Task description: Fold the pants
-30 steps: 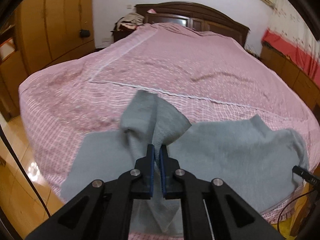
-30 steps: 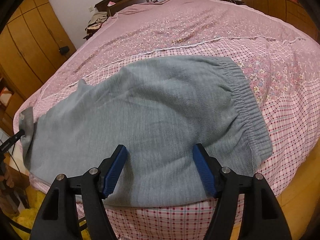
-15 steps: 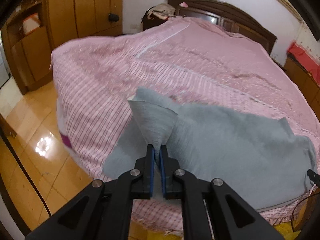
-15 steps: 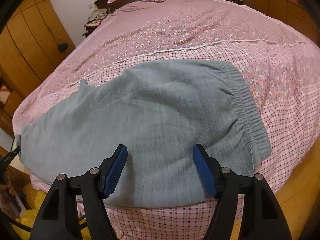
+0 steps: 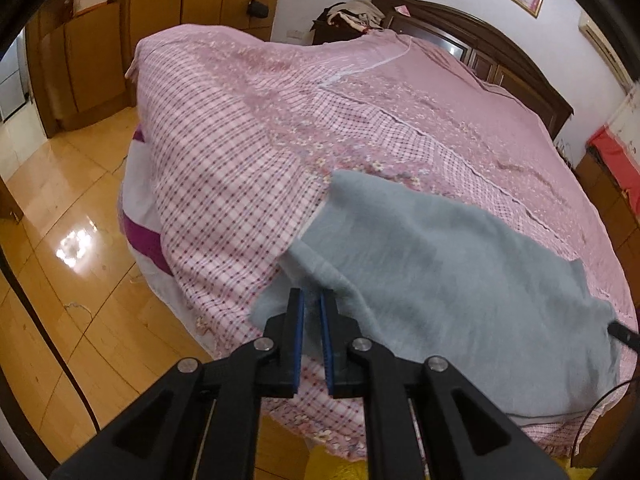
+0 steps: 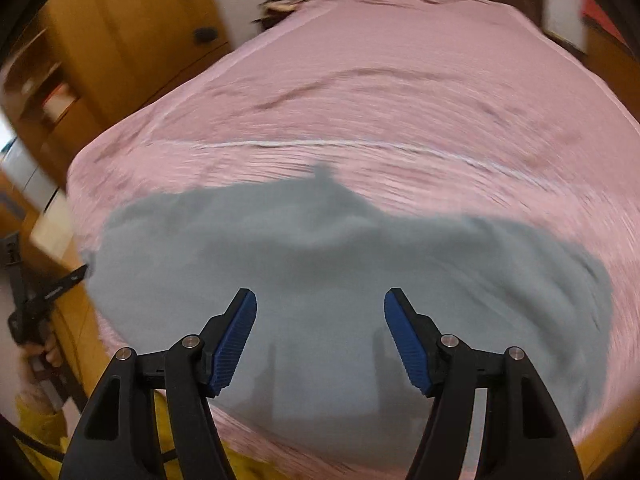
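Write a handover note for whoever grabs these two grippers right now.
Left gripper: shut on an edge of the grey pants at the near corner of the bed.
Right gripper: open, empty, above the pants; that view is blurred.
Pants: spread across the foot of the pink bed, one end pinched and pulled out flat.
Done: no fold visible.
Left: grip the other end with the right gripper, fold, smooth.

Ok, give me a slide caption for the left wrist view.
Left tongs shut on the grey pants' edge at the corner of a pink bed.
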Demonstrator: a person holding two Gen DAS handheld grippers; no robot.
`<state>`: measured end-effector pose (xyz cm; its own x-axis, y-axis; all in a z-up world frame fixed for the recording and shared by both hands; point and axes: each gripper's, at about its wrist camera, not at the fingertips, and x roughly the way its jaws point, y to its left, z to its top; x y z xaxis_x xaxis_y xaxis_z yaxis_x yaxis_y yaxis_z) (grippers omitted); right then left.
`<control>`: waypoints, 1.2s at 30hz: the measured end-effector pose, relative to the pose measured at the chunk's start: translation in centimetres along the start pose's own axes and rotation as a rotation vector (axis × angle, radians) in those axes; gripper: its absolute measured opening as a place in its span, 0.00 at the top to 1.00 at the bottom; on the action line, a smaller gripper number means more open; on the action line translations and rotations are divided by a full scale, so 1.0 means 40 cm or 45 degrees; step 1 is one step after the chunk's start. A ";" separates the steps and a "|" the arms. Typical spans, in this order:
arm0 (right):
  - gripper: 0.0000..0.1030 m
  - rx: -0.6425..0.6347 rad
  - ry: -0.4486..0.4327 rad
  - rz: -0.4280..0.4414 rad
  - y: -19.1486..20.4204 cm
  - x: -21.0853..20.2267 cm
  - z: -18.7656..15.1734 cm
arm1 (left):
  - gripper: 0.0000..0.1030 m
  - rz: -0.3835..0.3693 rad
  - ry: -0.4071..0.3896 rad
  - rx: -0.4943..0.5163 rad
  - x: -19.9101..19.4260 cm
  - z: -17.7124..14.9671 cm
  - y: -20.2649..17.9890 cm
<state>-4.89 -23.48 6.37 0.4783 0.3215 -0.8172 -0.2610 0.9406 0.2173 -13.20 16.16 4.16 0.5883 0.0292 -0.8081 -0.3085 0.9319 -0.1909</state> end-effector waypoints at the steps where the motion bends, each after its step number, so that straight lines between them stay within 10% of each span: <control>1: 0.33 -0.045 0.014 0.034 0.040 0.015 0.023 | 0.93 -0.008 0.004 -0.014 0.002 -0.001 0.008; 13: 0.35 -0.414 0.154 0.249 0.405 0.205 0.173 | 0.93 -0.053 0.020 -0.120 -0.021 -0.019 0.095; 18: 0.36 -0.473 0.187 0.311 0.482 0.251 0.201 | 0.92 -0.090 -0.001 -0.126 -0.058 -0.016 0.110; 23: 0.37 -0.548 0.208 0.329 0.553 0.296 0.223 | 0.66 -0.162 -0.025 -0.134 -0.067 0.015 0.085; 36: 0.44 -0.757 0.277 0.344 0.678 0.412 0.248 | 0.64 -0.213 0.044 -0.267 0.005 0.031 0.073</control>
<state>4.22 8.42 4.11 0.1687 0.4486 -0.8777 -0.7930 0.5905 0.1494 -13.06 19.35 4.15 0.6194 -0.1348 -0.7734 -0.3592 0.8273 -0.4319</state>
